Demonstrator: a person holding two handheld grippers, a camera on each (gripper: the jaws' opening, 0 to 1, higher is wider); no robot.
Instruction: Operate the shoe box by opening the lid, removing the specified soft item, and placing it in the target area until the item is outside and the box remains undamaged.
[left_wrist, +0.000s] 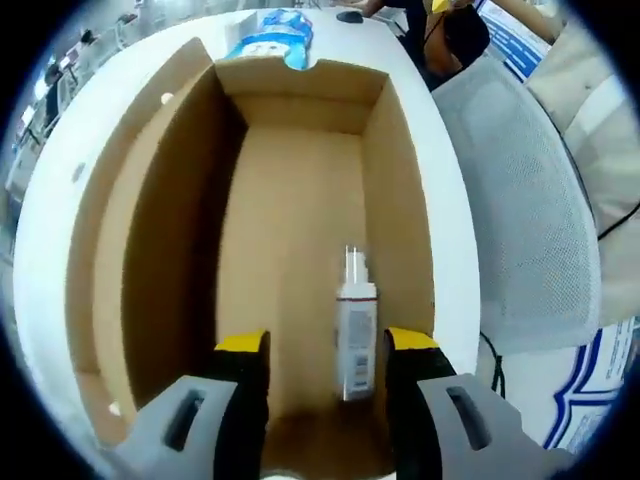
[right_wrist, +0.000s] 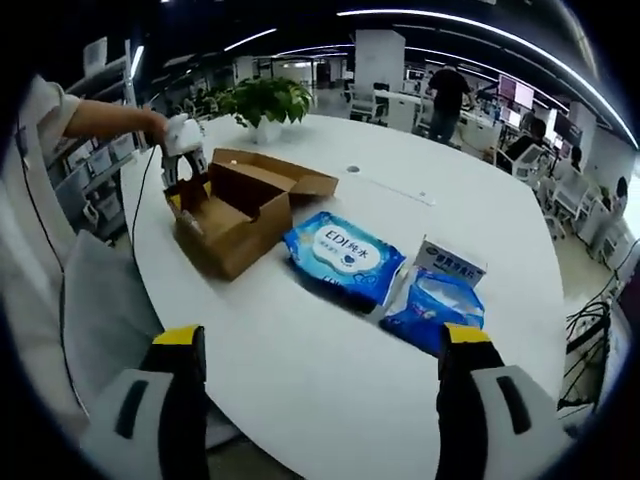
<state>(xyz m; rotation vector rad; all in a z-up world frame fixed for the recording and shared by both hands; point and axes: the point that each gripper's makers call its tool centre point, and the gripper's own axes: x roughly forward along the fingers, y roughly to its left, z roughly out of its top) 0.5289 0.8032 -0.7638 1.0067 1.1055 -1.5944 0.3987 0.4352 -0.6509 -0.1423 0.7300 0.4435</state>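
- The box (left_wrist: 290, 250) stands open on the white bench (left_wrist: 430, 140), its lid folded back to one side.
- In the left gripper view, the left gripper (left_wrist: 325, 365) hangs just over the near end of the box, looking down into it.
- Its fingers (left_wrist: 243, 375) are spread apart with yellow tips, and they hold nothing.
- A small spray bottle (left_wrist: 355, 335) lies on the box floor, close to one side wall, between the two fingers as seen from above; whether they touch it I cannot tell.
- The rest of the box floor is bare brown cardboard.
- Beyond the far end of the box a blue wipes pack (left_wrist: 272, 35) lies on the bench.
- A grey mesh chair (left_wrist: 530, 220) stands beside the bench.
- In the right gripper view, the right gripper (right_wrist: 318, 370) is well apart from the box, above the near edge of the bench.
- Its fingers (right_wrist: 182, 385) are wide apart and empty.
- From there the box (right_wrist: 240, 215) shows at the far left of the bench, with the left gripper (right_wrist: 185, 160) held at its end by a person's hand.
- Just beside the box lies the large blue wipes pack (right_wrist: 345, 255).
- Next to that are a smaller blue pack (right_wrist: 435, 305) and a small white carton (right_wrist: 450, 265), the two touching.
- A potted plant (right_wrist: 262, 100) stands at the far edge of the bench.
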